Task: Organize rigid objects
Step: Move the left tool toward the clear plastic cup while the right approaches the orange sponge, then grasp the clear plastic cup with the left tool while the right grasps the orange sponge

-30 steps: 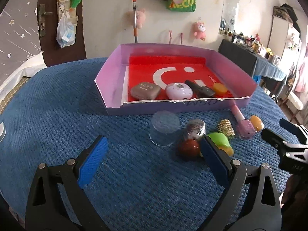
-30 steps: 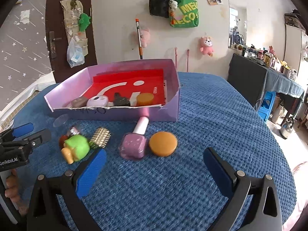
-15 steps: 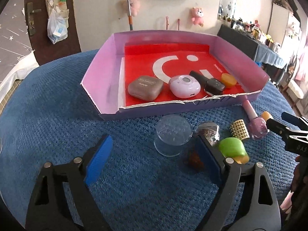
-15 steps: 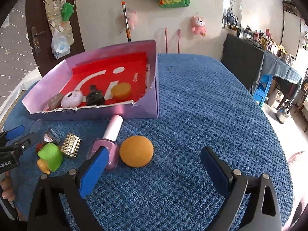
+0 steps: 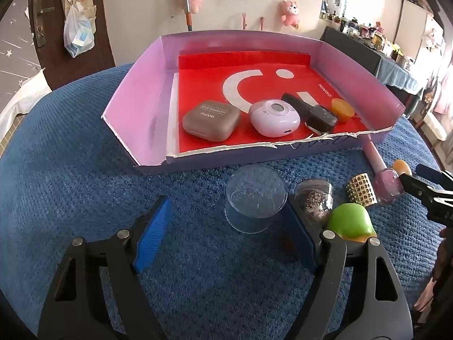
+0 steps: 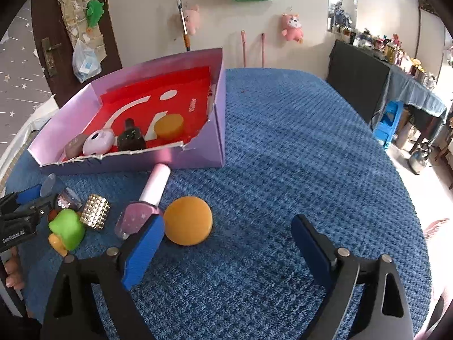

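Low center of the left view, my left claw (image 5: 226,240) is closing w/ the clear cup (image 5: 254,201) just ahead of its pads, nothing gripped yet, so I'd center it first, while my right claw (image 6: 226,243) narrows empty beside the orange disc (image 6: 187,220).

Dark red object (image 5: 287,242) mostly hidden behind the left gripper's (image 5: 226,238) right finger.

Clear glossy plastic cup (image 5: 254,201), rough tablecloth (image 5: 85,170)

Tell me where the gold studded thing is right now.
The gold studded piece lies on the blue cloth in front of the box, between the green toy and the pink nail polish bottle.
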A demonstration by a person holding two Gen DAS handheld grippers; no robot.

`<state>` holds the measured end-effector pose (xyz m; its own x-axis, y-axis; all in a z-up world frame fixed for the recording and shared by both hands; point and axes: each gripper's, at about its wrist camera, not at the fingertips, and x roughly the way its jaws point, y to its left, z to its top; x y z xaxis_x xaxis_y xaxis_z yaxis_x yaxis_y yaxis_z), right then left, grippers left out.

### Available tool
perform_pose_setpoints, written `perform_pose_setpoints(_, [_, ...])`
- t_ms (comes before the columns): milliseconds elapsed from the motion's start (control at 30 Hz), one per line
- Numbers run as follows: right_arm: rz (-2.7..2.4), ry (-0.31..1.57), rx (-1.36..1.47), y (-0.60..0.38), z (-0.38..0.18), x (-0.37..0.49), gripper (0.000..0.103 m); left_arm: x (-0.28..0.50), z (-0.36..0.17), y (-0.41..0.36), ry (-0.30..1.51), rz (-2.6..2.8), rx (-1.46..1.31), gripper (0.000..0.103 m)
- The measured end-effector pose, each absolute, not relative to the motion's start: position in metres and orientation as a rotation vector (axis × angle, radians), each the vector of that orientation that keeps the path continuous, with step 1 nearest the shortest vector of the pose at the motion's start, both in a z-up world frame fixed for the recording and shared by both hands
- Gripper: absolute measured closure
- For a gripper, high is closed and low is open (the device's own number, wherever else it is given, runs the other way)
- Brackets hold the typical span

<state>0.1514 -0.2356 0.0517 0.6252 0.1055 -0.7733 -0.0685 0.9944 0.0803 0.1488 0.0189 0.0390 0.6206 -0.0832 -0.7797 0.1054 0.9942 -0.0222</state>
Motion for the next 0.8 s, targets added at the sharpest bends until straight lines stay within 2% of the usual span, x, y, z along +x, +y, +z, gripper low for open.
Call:
perform_pose_setpoints(133, [0.114, 0.899, 0.033, -0.234, 0.049, 0.153, 0.011, 0.153, 0.037, 0.018, 0.908, -0.123, 0.018, 0.033])
perform_pose_setpoints(500, [0.133, 0.909, 0.005, -0.228, 0.049, 0.15, 0.014, 0.157, 0.036, 0.017, 0.913, -0.118, 0.02, 0.033])
perform_pose_setpoints(633, [0.151, 0.915, -0.011, -0.222, 0.053, 0.145, 0.024, 0.158, 0.036, 0.017, 0.913, -0.118, 0.021, 0.033])
perform_pose_setpoints(800, [0.145, 0.934, -0.038, -0.217, 0.045, 0.148, 0.024, 0.157, 0.036, 0.016, 0.911, -0.119, 0.021, 0.036])
